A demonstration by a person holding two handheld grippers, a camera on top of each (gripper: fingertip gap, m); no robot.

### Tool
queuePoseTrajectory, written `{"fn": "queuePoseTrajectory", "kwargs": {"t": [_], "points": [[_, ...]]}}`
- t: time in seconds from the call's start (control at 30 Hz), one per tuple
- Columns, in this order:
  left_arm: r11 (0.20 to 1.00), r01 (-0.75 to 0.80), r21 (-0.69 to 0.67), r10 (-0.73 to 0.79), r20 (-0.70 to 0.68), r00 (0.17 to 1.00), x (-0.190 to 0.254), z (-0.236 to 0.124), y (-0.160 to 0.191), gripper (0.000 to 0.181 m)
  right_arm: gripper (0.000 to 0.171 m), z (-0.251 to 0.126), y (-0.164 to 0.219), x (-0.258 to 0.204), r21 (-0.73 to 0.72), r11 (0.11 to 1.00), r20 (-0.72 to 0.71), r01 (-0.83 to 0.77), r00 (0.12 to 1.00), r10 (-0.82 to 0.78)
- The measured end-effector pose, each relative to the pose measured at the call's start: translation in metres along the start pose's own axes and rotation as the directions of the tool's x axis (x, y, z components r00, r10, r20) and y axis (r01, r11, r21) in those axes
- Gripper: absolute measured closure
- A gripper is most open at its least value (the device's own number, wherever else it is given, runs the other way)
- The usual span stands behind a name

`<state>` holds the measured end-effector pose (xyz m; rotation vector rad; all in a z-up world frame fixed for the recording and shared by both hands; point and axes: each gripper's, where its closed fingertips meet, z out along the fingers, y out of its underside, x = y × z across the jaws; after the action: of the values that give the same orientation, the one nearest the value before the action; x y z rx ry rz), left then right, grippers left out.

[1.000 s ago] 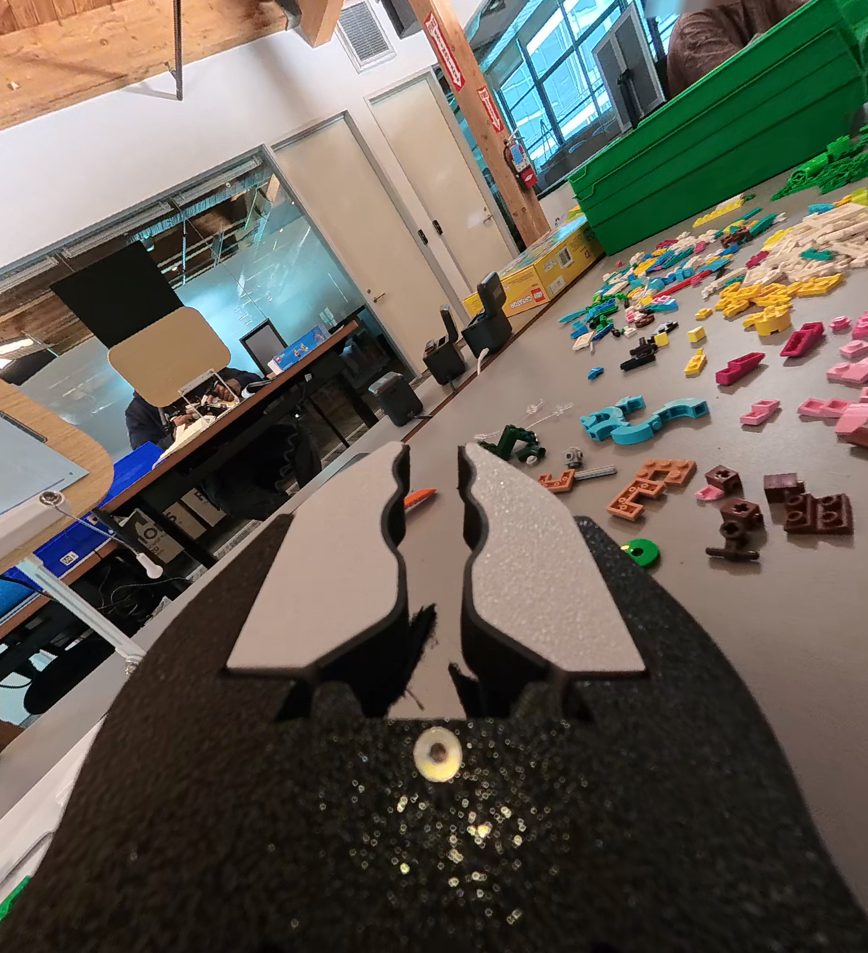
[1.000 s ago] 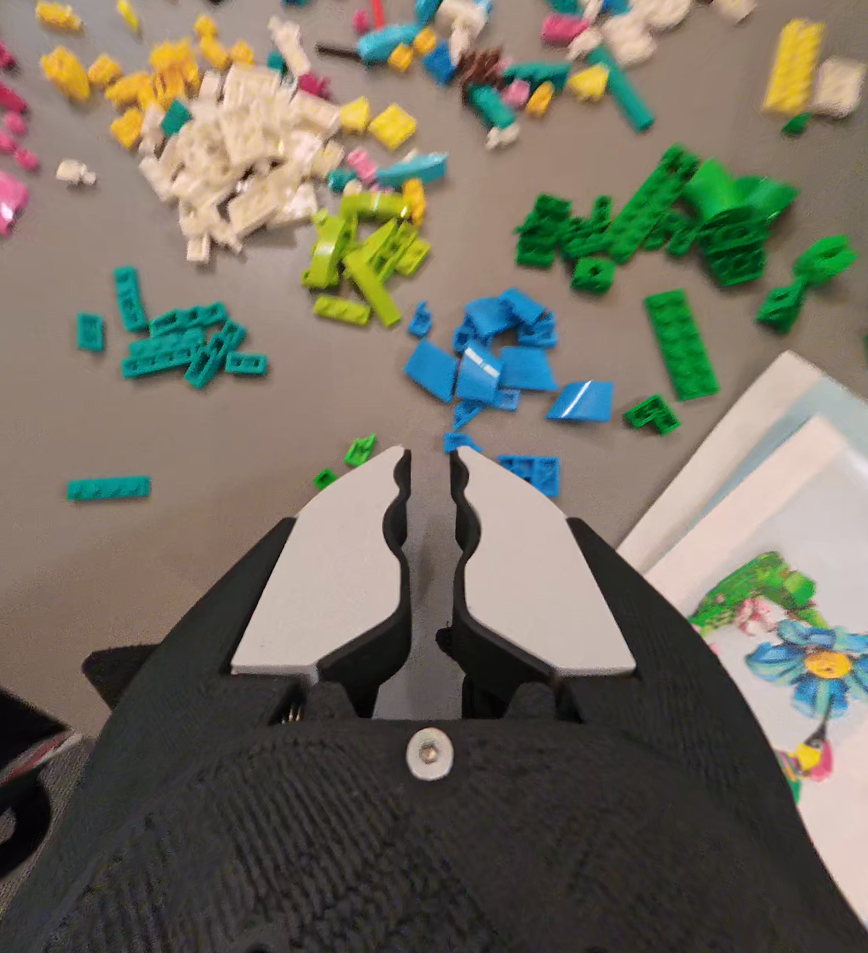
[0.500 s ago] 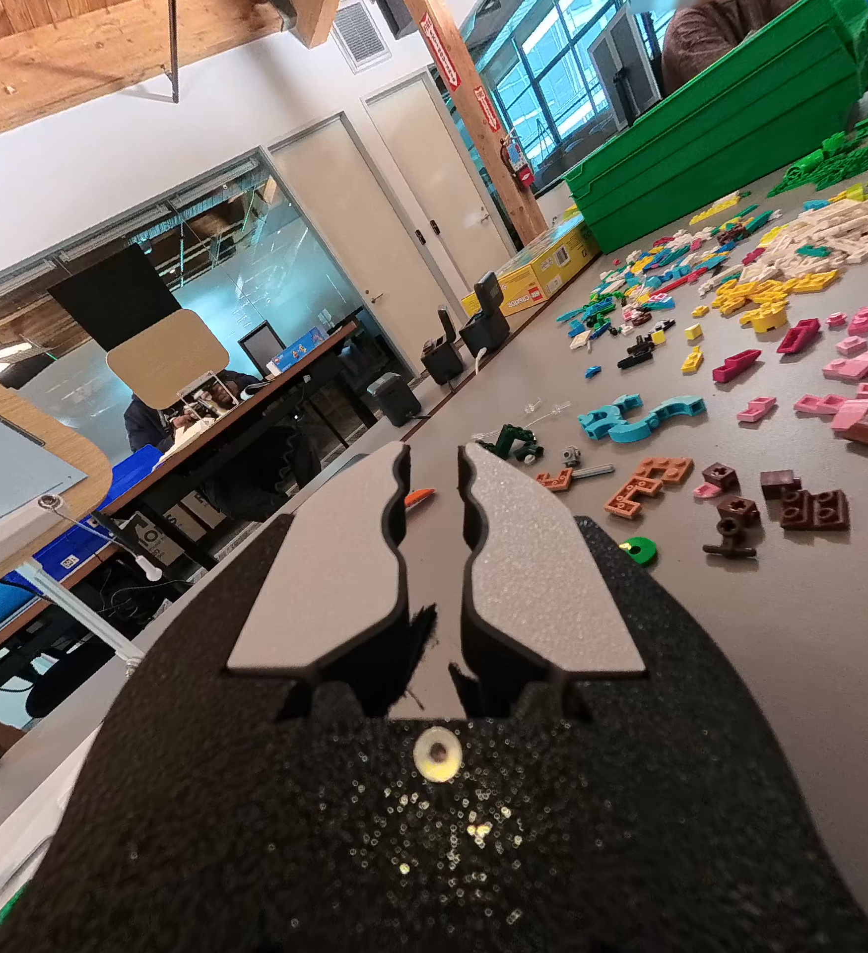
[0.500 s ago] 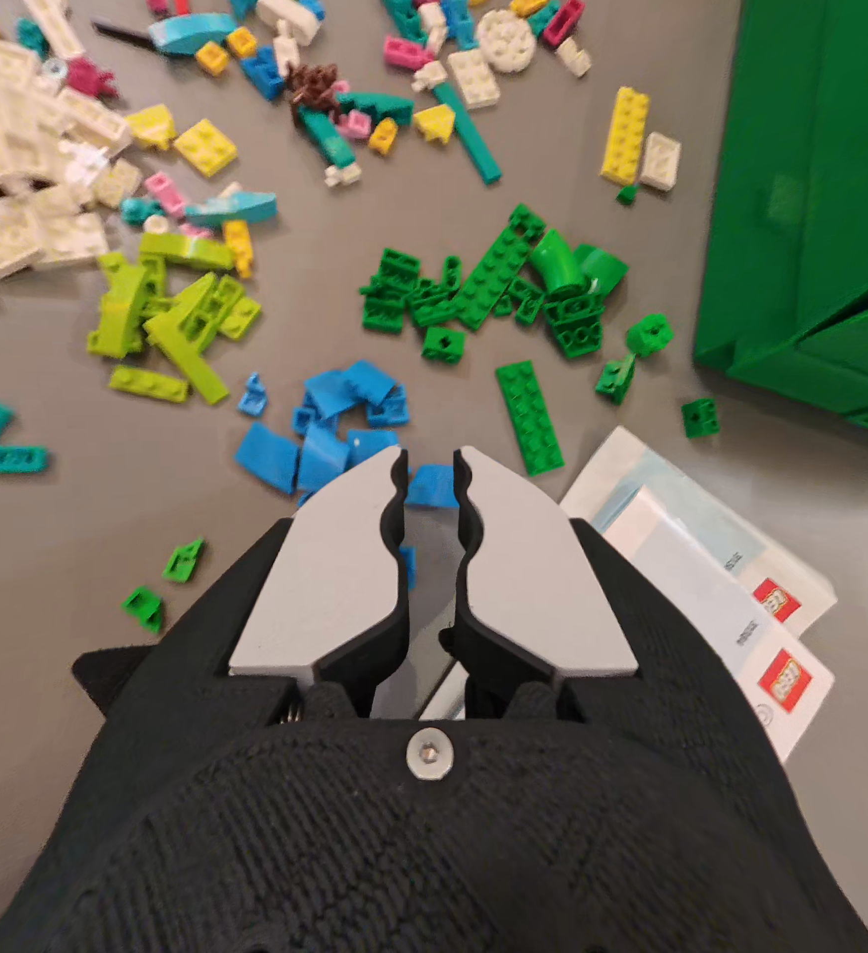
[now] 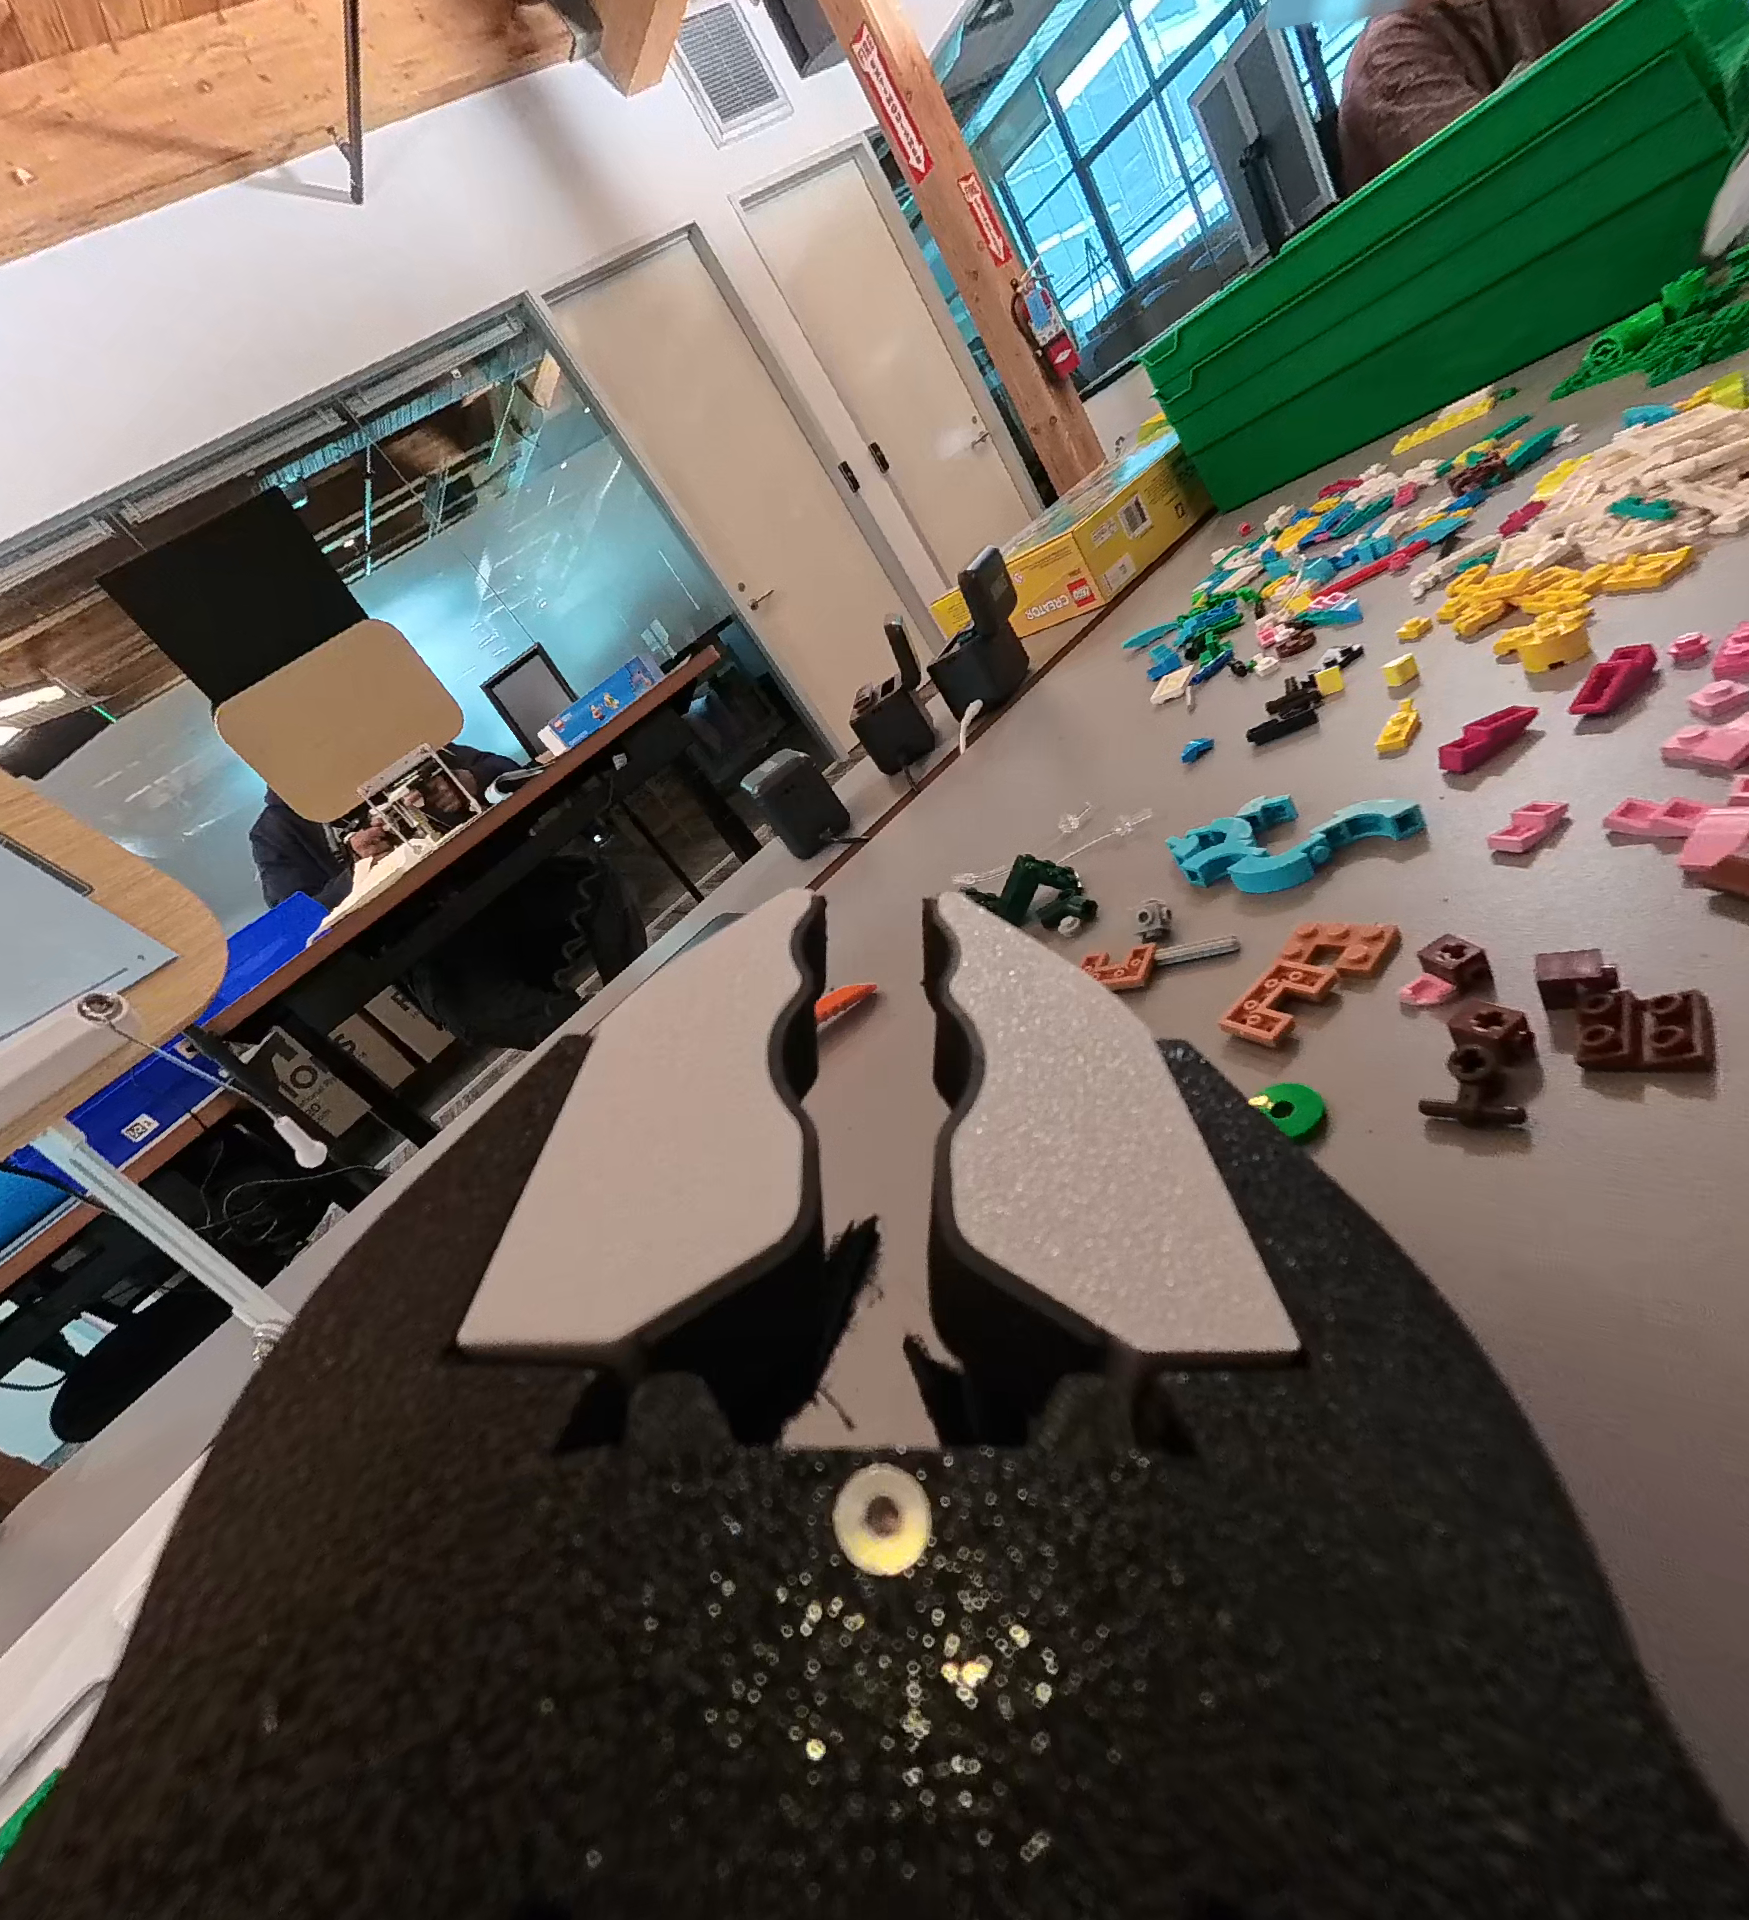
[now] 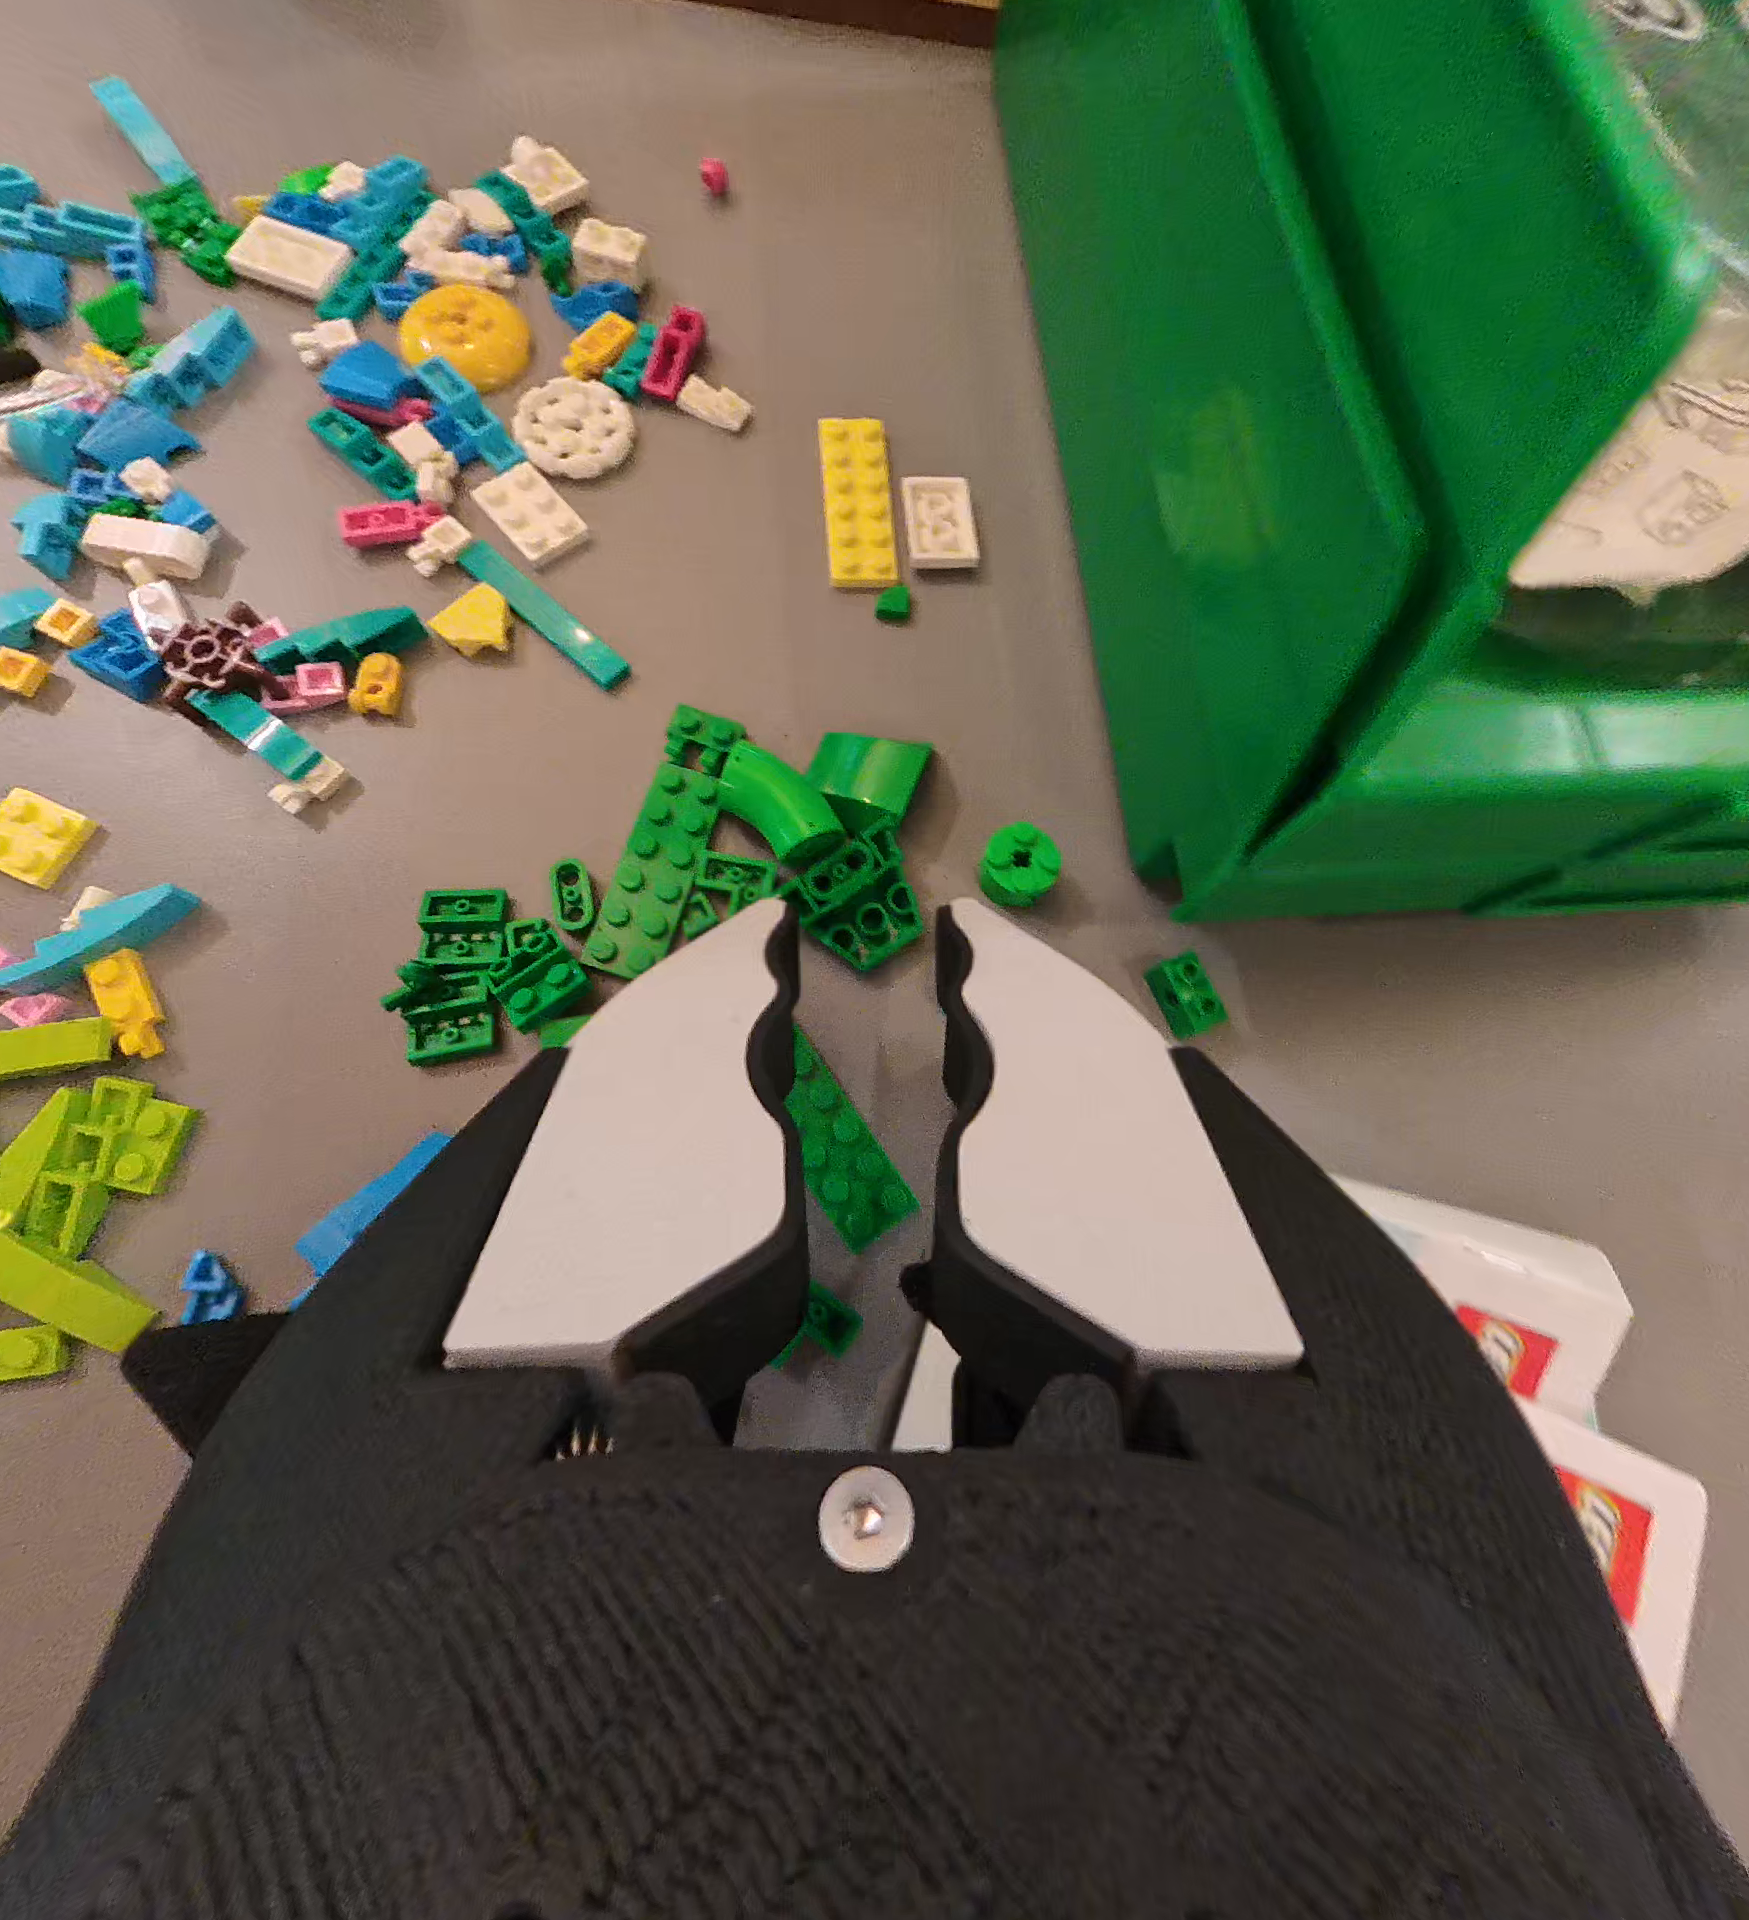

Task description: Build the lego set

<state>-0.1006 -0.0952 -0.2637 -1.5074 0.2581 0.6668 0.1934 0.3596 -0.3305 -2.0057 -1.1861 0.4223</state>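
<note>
I see loose bricks (image 6: 662, 883) spread across the table (image 6: 953, 260), bins (image 6: 1369, 468) at right, booklets (image 6: 1535, 1382) nearest me.

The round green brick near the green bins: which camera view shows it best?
The right wrist view. The round green brick lies there close and sharp, stud side up, alone on the grey table, just ahead of the open right gripper. In the left wrist view the green pieces are far and small, so I cannot pick it out.
</note>
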Motion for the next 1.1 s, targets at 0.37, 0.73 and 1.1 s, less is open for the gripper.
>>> {"fn": "queuePoseTrajectory", "kwargs": {"t": [0.37, 0.73, 1.1], "points": [[1.000, -0.002, 0.000, 0.002, -0.001, 1.000, 0.000, 0.000, 0.000, 0.164, 0.144, 0.028, -0.010, -0.009, -0.035, 0.998, 0.008, 0.055, 0.998, -0.055], [1.000, -0.001, -0.001, 0.001, 0.001, 1.000, 0.000, 0.000, 0.000, 0.164, 0.159, 0.023, -0.011, -0.011, -0.030, 0.992, -0.016, 0.122, 0.992, -0.122], [1.000, -0.007, -0.003, 0.007, -0.002, 1.000, 0.001, 0.000, 0.000, 0.164, 0.160, -0.006, 0.011, -0.007, -0.034, 0.994, -0.021, 0.104, 0.994, -0.105]]}}
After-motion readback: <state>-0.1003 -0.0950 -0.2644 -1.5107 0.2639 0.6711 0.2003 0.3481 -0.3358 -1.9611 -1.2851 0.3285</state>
